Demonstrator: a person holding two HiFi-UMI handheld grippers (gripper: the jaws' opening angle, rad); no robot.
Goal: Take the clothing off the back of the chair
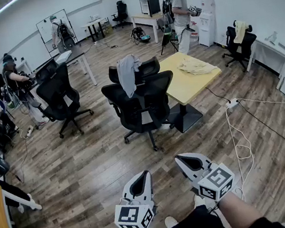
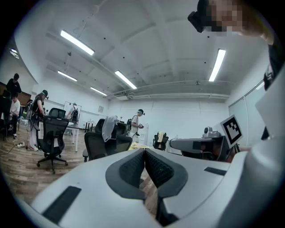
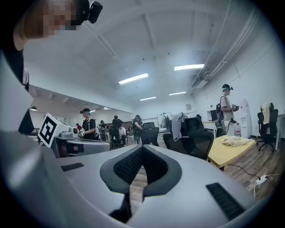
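Observation:
A grey garment (image 1: 128,74) hangs over the back of a black office chair (image 1: 148,67) beside the yellow table (image 1: 188,80); a second black chair (image 1: 142,105) stands in front of it. The garment (image 2: 108,128) also shows far off in the left gripper view, and the garment (image 3: 177,124) in the right gripper view. My left gripper (image 1: 140,179) and right gripper (image 1: 185,162) are held low near my body, well short of the chairs. Both have their jaws together with nothing between them.
A crumpled pale cloth (image 1: 195,66) lies on the yellow table. Another chair (image 1: 64,98) stands to the left, and a chair with a yellow garment (image 1: 239,40) at the far right. A white cable (image 1: 238,138) and power strip lie on the floor. Several people stand or sit around the room.

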